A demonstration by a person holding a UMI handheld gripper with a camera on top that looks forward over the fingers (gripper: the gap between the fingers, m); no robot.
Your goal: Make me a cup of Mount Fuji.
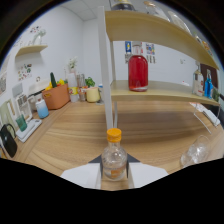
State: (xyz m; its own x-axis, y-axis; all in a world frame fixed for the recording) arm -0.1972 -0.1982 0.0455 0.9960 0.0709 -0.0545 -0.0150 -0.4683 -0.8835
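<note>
In the gripper view, the gripper (114, 172) is clamped on a small clear bottle (114, 159) with an orange cap (114, 134), held upright between both fingers above the wooden counter (150, 130). A clear glass (196, 151) lies ahead to the right. A red-filled bottle (138, 71) stands far beyond on the shelf (150, 91). The step looks like fetching an ingredient; next, carry it toward the glass.
</note>
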